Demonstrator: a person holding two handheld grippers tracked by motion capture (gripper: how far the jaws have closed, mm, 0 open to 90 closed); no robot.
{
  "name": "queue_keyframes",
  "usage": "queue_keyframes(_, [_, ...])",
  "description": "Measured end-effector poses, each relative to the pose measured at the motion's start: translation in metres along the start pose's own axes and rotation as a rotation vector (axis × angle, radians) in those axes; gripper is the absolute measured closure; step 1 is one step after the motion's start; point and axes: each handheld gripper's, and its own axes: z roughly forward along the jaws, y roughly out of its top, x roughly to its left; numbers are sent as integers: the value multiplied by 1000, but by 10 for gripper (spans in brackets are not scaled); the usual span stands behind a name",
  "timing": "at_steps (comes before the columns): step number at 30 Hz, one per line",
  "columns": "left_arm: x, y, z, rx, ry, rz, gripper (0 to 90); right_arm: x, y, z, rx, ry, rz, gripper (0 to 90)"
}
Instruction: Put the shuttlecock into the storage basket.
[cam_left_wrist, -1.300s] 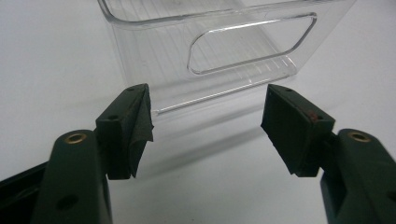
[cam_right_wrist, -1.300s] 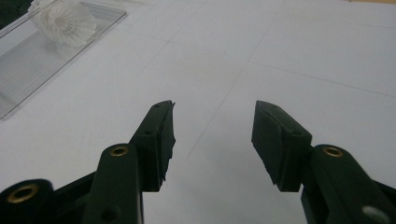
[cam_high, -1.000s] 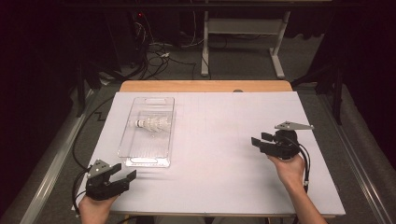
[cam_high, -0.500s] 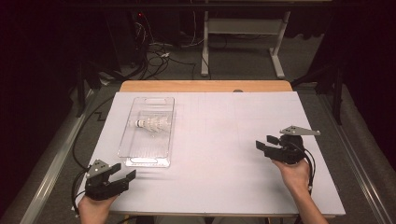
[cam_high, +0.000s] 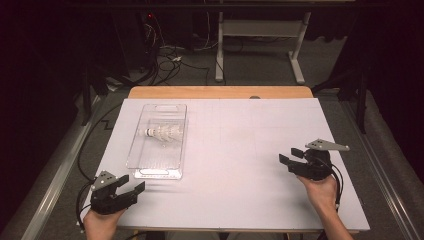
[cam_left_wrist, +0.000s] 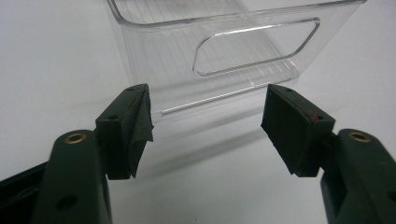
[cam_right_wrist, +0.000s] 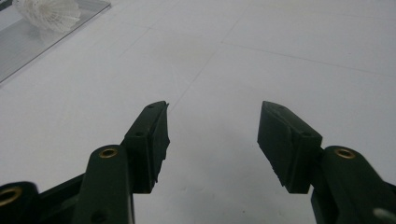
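The left gripper (cam_high: 131, 187) sits at the near left corner of the white table (cam_high: 240, 165), held in a hand (cam_high: 100, 225). Its jaws are spread apart with nothing between them. In the left gripper view, the pads (cam_left_wrist: 135, 126) point at the near end wall of a clear tray (cam_left_wrist: 224, 56), which is just ahead of them but not touching.

The clear tray (cam_high: 150, 167) lies a little farther back on the left side of the table, with its long side running from near to far. A white shuttlecock (cam_high: 162, 133) lies on its side inside the tray, in the far half. In the right gripper view the shuttlecock (cam_right_wrist: 49, 13) shows far off at the top left.

The right gripper (cam_high: 291, 157) is at the near right side of the table, well apart from the tray. Its jaws have just been opening, and they stand wide with nothing between them. Its pads (cam_right_wrist: 156, 140) hang over bare white table.
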Motion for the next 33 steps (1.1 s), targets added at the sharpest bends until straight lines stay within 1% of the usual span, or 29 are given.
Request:
queue_keyframes(9, [2, 0, 0, -3, 3, -1, 338, -6, -12, -5, -3, -9, 13, 429])
queue_keyframes(18, [2, 0, -1, -6, 5, -4, 338, -8, -21, -11, -16, 6, 16, 412])
queue_keyframes(21, [3, 0, 0, -2, 18, -1, 338, -8, -25, -13, -15, -3, 11, 403])
queue_keyframes(24, [4, 0, 0, 2, 18, -3, 338, -8, -28, -16, -24, -9, 18, 393])
queue_keyframes(26, [4, 1, 1, 1, 19, -6, 338, -9, -31, -18, -29, -18, 12, 389])
queue_keyframes(30, [4, 0, 0, -3, 22, -8, 338, -11, -35, -21, -45, -12, 39, 378])
queue_keyframes(33, [4, 0, -1, -1, 21, -6, 338, -10, -38, -24, -50, -9, 38, 376])
